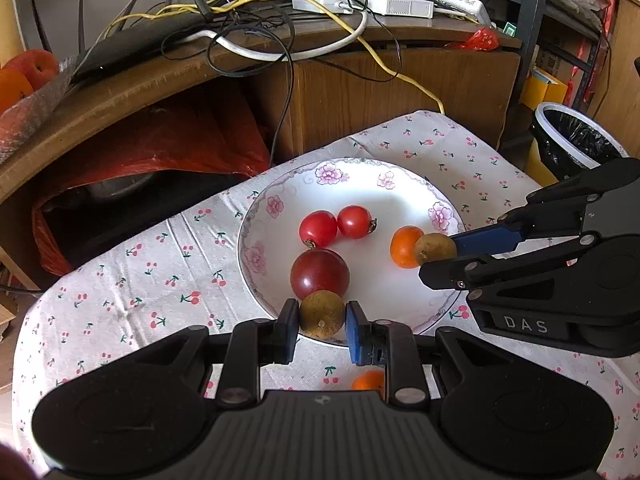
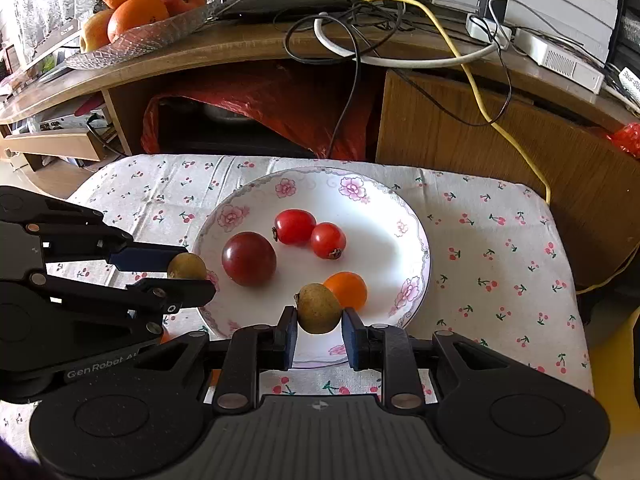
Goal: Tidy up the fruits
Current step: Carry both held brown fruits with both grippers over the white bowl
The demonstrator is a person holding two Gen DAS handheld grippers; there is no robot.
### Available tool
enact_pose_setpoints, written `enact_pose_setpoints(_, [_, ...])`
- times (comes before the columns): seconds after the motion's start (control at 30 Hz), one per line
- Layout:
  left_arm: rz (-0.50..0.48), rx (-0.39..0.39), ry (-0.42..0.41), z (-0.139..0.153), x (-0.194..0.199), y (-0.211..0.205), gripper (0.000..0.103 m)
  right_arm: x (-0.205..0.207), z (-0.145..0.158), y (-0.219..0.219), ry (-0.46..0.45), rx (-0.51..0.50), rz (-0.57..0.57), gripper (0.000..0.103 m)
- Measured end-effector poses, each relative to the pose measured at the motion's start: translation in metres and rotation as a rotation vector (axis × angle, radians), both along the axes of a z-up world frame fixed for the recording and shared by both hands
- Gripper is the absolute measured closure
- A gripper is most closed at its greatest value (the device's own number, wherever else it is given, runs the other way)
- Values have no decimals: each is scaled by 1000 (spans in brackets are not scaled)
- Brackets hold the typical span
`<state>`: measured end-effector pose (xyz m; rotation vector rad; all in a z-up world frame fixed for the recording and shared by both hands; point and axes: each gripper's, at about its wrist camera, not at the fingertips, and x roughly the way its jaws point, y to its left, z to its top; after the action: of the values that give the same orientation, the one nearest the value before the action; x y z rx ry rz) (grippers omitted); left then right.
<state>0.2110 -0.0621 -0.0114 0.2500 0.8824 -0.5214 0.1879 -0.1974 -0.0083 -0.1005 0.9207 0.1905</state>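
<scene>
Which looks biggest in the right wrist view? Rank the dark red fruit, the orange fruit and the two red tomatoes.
1. dark red fruit, clearly largest.
2. orange fruit, partly hidden behind a brown fruit.
3. two red tomatoes: look alike, not ranked apart.

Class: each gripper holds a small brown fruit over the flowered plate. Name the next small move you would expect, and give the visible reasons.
Probably lower and open both grippers to set the fruits down. The left gripper holds one brown fruit over the plate's near rim beside the dark red fruit; the right gripper holds another brown fruit beside the orange fruit.
</scene>
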Motion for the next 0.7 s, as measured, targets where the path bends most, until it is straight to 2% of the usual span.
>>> enact_pose_setpoints(0.7, [-6,-19,50,-16,12,-9,70,13,-12,-3,15,17,8,83])
